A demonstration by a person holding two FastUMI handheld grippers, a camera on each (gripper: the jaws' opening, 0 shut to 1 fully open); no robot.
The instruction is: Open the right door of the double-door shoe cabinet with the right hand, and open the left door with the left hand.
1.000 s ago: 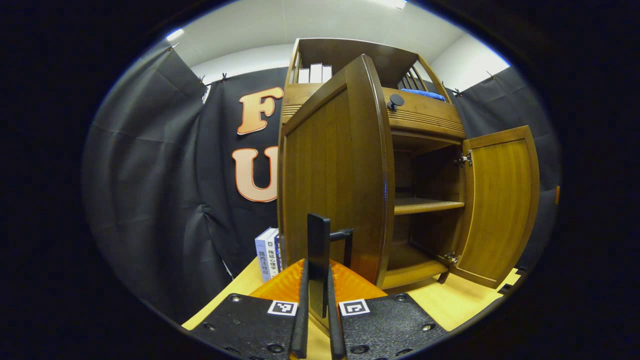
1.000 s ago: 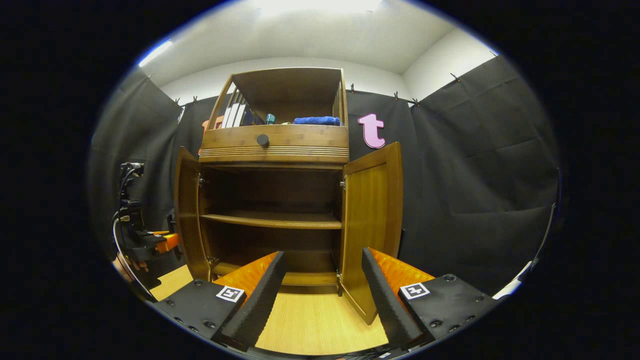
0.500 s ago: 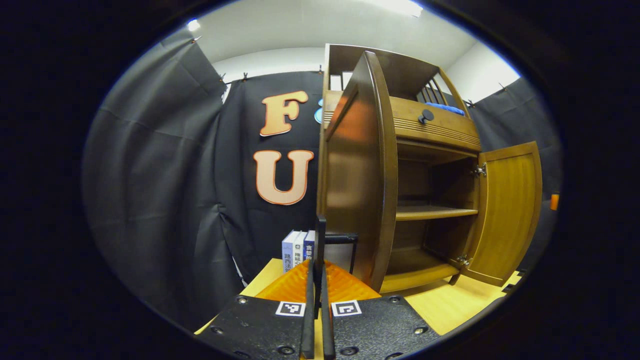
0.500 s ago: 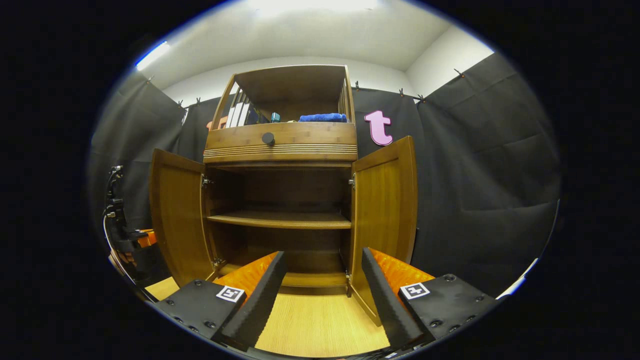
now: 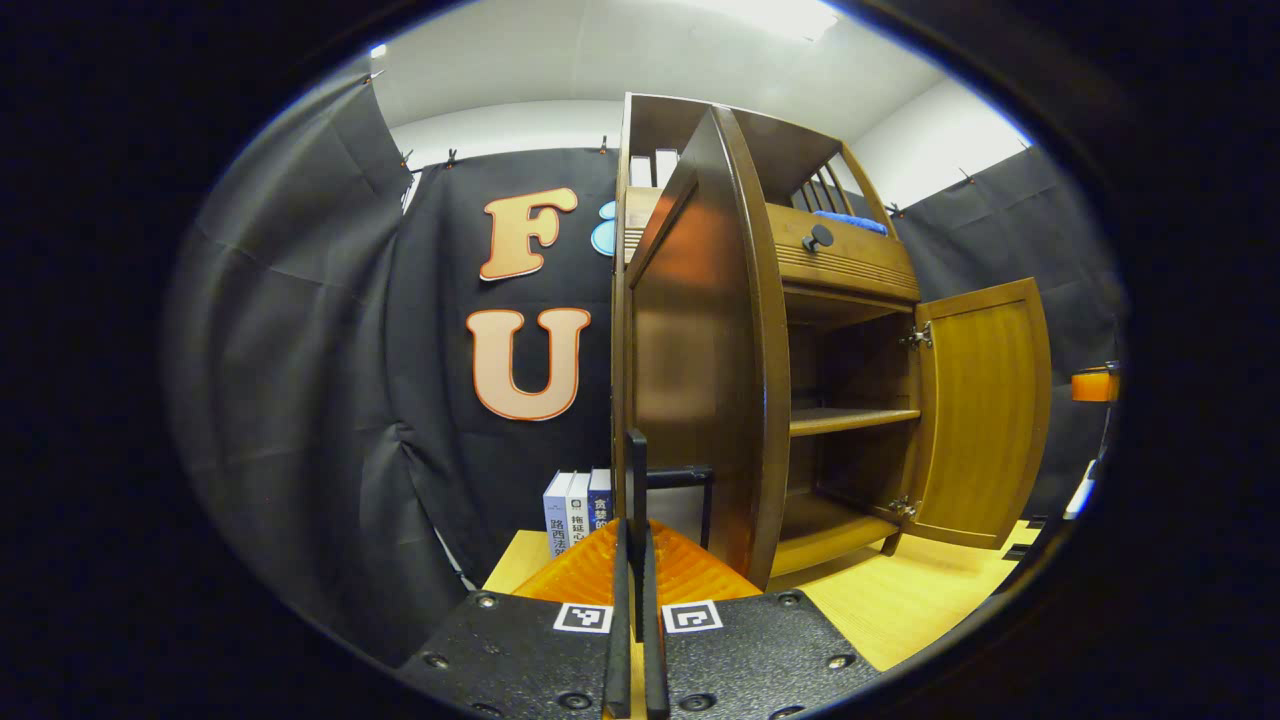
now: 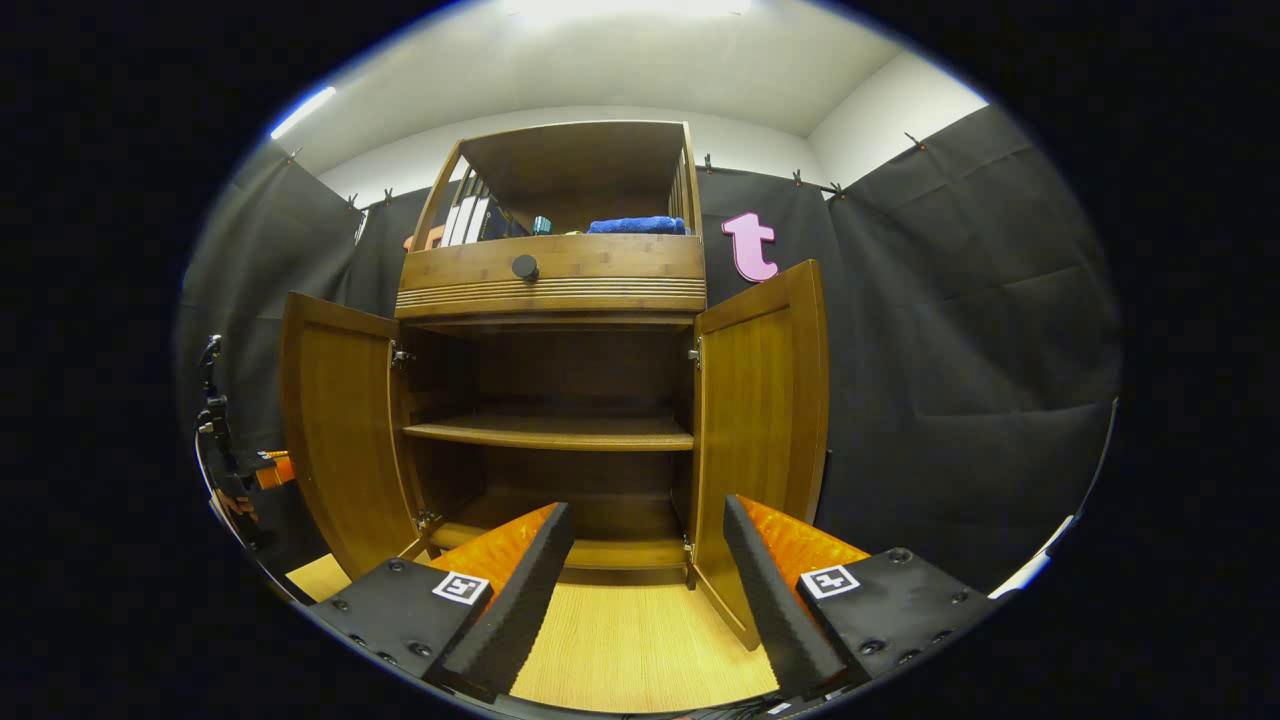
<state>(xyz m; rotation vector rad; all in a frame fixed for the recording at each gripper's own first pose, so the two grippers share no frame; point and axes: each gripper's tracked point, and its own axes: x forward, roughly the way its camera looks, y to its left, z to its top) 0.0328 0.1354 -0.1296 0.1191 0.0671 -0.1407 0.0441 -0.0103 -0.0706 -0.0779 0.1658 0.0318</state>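
Roughly done, by the look of it. Both doors of shoe cabinet swung wide; shelves bare.

L gripper: fingers pinched together on the thin dark handle of left door, which stands edge-on just right of it. Grip kept, I judge, to hold the door at full swing.

R gripper: jaws spread, nothing between them. Sits back from cabinet, centred on the opening; right door ahead and slightly right, apart from fingers. Judged let go since door stays put alone.

L gripper also seen far left in right gripper view, beside left door's outer face.
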